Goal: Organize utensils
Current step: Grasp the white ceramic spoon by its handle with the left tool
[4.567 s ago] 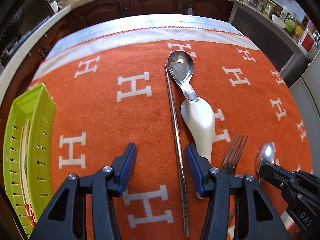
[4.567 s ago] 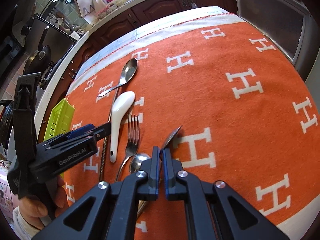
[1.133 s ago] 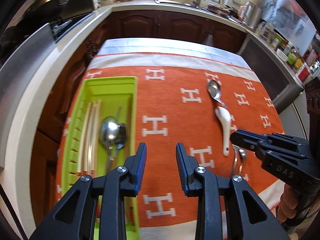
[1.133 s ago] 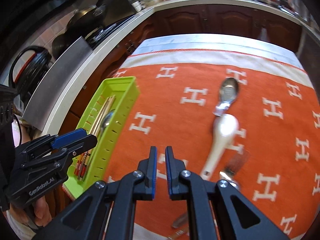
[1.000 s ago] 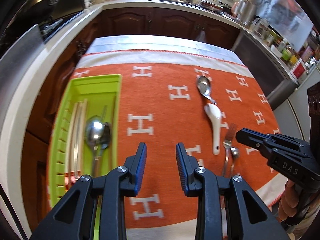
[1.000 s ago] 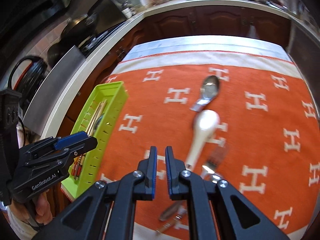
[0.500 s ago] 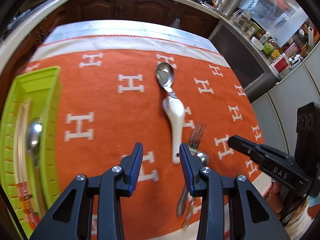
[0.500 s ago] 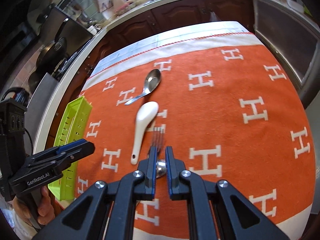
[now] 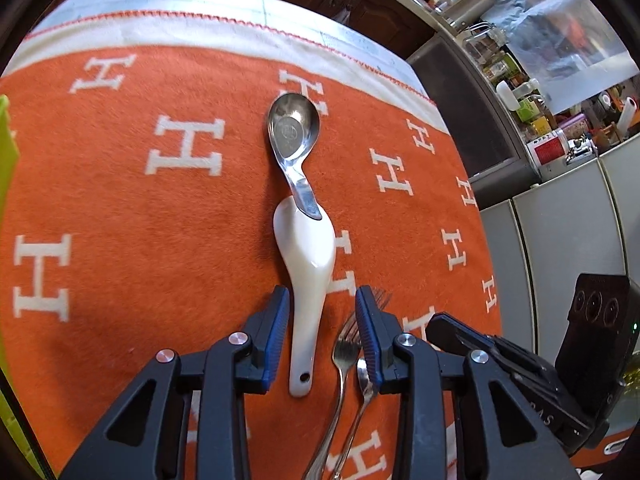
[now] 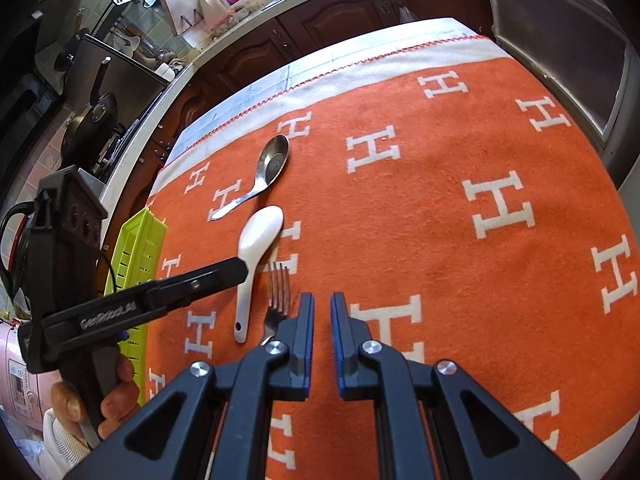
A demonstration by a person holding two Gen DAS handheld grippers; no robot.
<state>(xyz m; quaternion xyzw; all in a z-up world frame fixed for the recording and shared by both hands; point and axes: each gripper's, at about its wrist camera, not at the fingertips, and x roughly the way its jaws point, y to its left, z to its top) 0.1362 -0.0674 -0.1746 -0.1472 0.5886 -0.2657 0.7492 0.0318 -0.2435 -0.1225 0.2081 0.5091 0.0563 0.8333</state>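
My left gripper (image 9: 322, 320) hangs low over the orange cloth (image 9: 120, 208), its jaws closing. The handle of a white ceramic spoon (image 9: 306, 256) and a fork (image 9: 343, 350) lie between its blue pads, untouched. A small metal spoon (image 9: 363, 376) lies beside the fork. A larger metal spoon (image 9: 294, 128) rests further back, its handle on the white spoon's bowl. My right gripper (image 10: 322, 308) is shut with nothing in it, just right of the fork (image 10: 279, 292) and the white spoon (image 10: 256, 240). The left gripper (image 10: 239, 270) reaches in over the white spoon's handle.
A lime green slotted tray (image 10: 136, 248) stands at the cloth's left edge. Behind it is a counter with a pan (image 10: 96, 116) on a stove. Dark cabinets (image 10: 340, 12) run along the far side, grey cabinet fronts (image 9: 560, 220) on the right. A hand (image 10: 116, 392) holds the left gripper.
Both grippers have swung away from the green tray to the utensils on the right and dropped lower. The left gripper now straddles the white spoon's handle. The metal chopstick seen earlier is gone from the cloth.
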